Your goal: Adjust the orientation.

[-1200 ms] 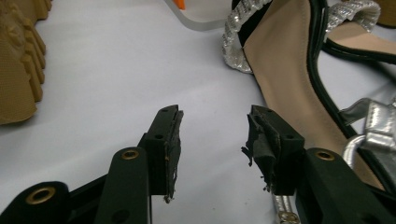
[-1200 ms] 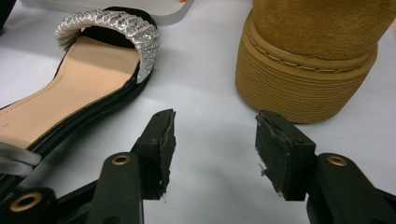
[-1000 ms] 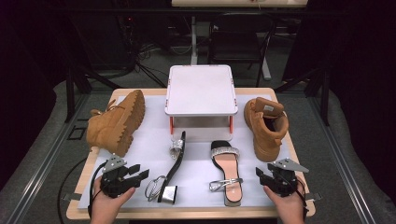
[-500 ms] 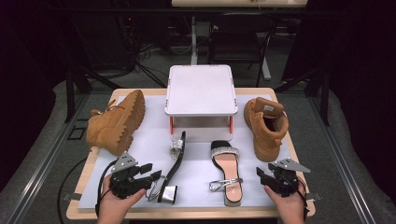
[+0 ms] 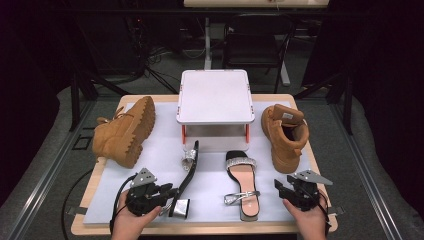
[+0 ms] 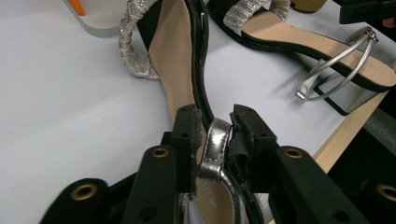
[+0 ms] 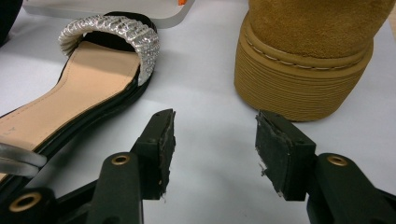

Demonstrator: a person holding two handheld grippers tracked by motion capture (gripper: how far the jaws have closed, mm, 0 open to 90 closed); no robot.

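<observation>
Moved in from the tabletop's near left edge since a second ago: left gripper [image 5: 167,192], now at the heel end of the sandal on its side [image 5: 189,167]. Jaws just closed, clamped on the silver heel strap [image 6: 215,142], probably also pinching the sole edge, hard to tell so close up. Right gripper [image 7: 212,140] idle, jaws apart on nothing, with the flat sandal [image 7: 88,88] ahead to its left and the boot [image 7: 310,56] ahead to its right. Risk from here: thin, slick strap slipping out on the lift, or the long sandal swinging from so small a hold and knocking the white stand [image 5: 214,96] beyond.
</observation>
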